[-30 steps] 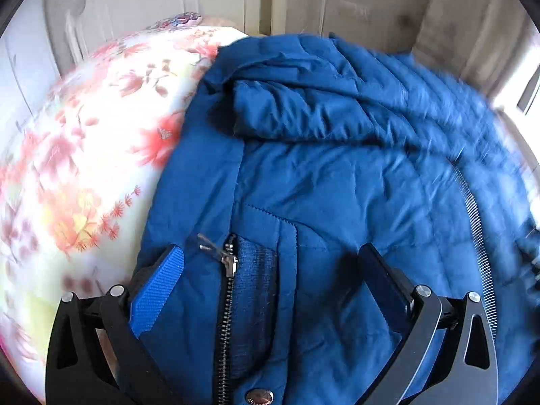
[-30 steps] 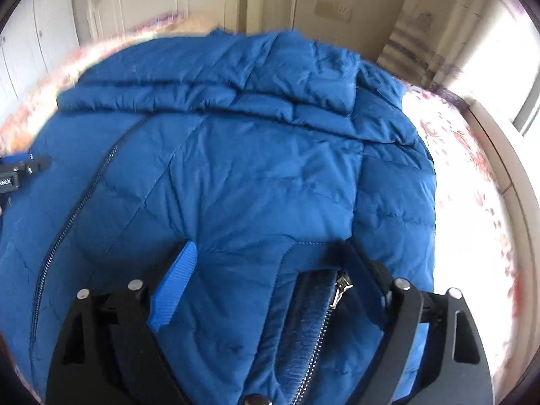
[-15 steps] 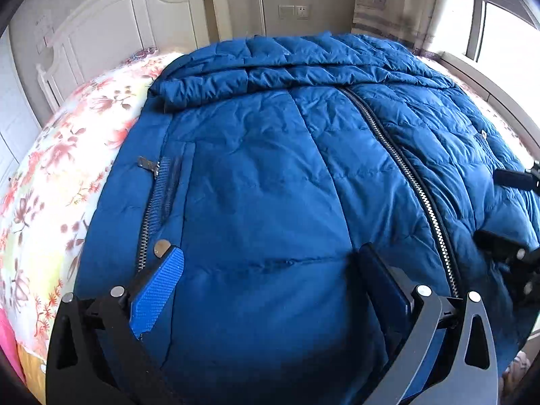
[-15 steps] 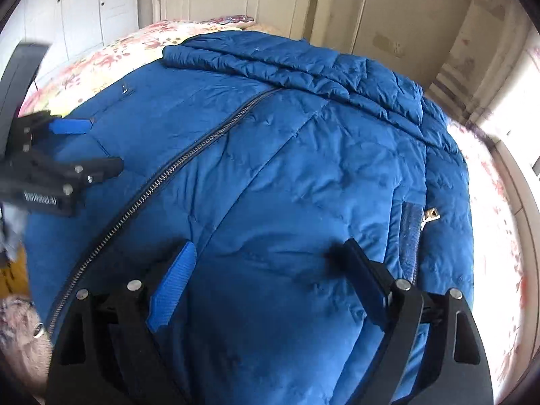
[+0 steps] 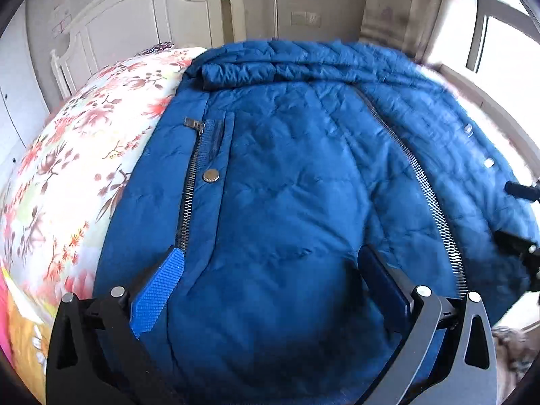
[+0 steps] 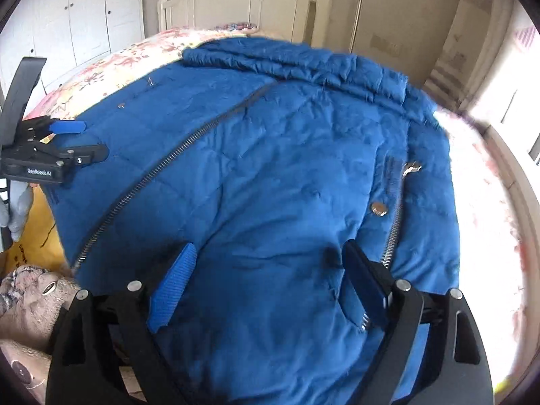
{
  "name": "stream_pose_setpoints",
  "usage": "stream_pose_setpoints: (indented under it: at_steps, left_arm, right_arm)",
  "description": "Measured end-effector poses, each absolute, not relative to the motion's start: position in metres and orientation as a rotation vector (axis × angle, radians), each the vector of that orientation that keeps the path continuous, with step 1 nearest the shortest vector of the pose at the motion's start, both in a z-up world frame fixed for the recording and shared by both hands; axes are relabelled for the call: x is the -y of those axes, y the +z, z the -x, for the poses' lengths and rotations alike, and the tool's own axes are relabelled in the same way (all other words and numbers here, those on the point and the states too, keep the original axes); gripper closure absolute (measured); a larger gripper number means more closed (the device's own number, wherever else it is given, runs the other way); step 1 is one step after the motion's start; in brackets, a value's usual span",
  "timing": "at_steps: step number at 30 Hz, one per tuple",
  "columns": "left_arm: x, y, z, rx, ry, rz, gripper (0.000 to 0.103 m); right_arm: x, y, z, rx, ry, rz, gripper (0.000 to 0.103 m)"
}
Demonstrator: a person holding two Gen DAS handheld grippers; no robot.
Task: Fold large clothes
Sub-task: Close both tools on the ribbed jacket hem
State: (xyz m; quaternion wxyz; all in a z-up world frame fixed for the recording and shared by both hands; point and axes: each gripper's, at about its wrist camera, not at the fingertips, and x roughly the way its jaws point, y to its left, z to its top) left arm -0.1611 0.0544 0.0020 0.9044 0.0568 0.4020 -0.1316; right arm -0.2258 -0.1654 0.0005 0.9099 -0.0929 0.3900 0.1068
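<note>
Jacket (image 5: 287,175) fabric fills both wrist views: the blue quilted coat lies front-up on the floral bed (image 5: 77,155), collar end toward the white headboard (image 6: 243,3), its main zipper (image 5: 428,195) running down the middle. My left tool (image 5: 270,266) hovers over the coat's lower left panel with its jaws spread wide, nothing between them; the left pocket zipper (image 5: 190,182) and its snap (image 5: 211,176) sit just ahead of the blue pad. My right tool (image 6: 266,263) is likewise spread and empty above the lower right panel, with the right pocket zipper (image 6: 393,233) beside its dark finger. Compared with half a second ago, both tools have moved a little nearer the hem's middle: in the left view the pocket zipper now reaches down to the pad, and in the right view the pocket pull (image 6: 411,168) and snap (image 6: 378,208) sit closer. A second ago each tool was right on top of a pocket; since then both have pulled back toward the hem, showing the whole coat.
</note>
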Motion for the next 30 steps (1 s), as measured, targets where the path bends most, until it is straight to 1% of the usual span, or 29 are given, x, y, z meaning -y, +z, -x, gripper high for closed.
stream_pose_setpoints:
  at_steps: [2, 4, 5, 9, 12, 17, 22, 23, 24, 28, 30]
  left_arm:
    - [-0.051, 0.002, 0.167, -0.819, -0.291, -0.136, 0.004]
    - [-0.048, -0.012, 0.17, -0.835, -0.279, -0.191, 0.004]
    - [-0.048, -0.013, 0.172, -0.814, -0.282, -0.191, 0.004]
    - [-0.055, -0.007, 0.176, -0.819, -0.274, -0.198, 0.004]
    - [-0.084, 0.006, 0.184, -0.78, -0.22, -0.15, 0.004]
    - [-0.143, 0.005, 0.185, -0.785, -0.181, 0.022, 0.004]
    - [-0.165, -0.012, 0.179, -0.823, -0.216, 0.12, 0.004]
    - [-0.163, -0.013, 0.18, -0.816, -0.226, 0.114, 0.004]
    - [-0.162, -0.013, 0.181, -0.816, -0.234, 0.107, 0.004]
    - [-0.149, -0.011, 0.186, -0.809, -0.283, 0.098, 0.004]
    - [-0.148, -0.007, 0.188, -0.793, -0.312, 0.113, 0.004]
  right_arm:
    - [0.16, 0.001, 0.236, -0.782, 0.251, 0.209, 0.016]
    - [0.158, -0.014, 0.24, -0.808, 0.253, 0.233, 0.015]
    - [0.162, -0.017, 0.244, -0.783, 0.262, 0.211, 0.015]
    - [0.175, -0.008, 0.26, -0.786, 0.273, 0.2, 0.015]
    - [0.2, 0.004, 0.28, -0.754, 0.216, 0.199, 0.015]
    - [0.278, 0.001, 0.306, -0.776, 0.097, -0.025, 0.016]
    - [0.309, -0.017, 0.309, -0.801, 0.103, -0.207, 0.032]
    - [0.307, -0.02, 0.307, -0.808, 0.117, -0.215, 0.034]
    - [0.304, -0.021, 0.307, -0.806, 0.119, -0.208, 0.034]
    - [0.283, -0.02, 0.301, -0.809, 0.119, -0.138, 0.05]
    - [0.278, -0.02, 0.302, -0.816, 0.117, -0.106, 0.051]
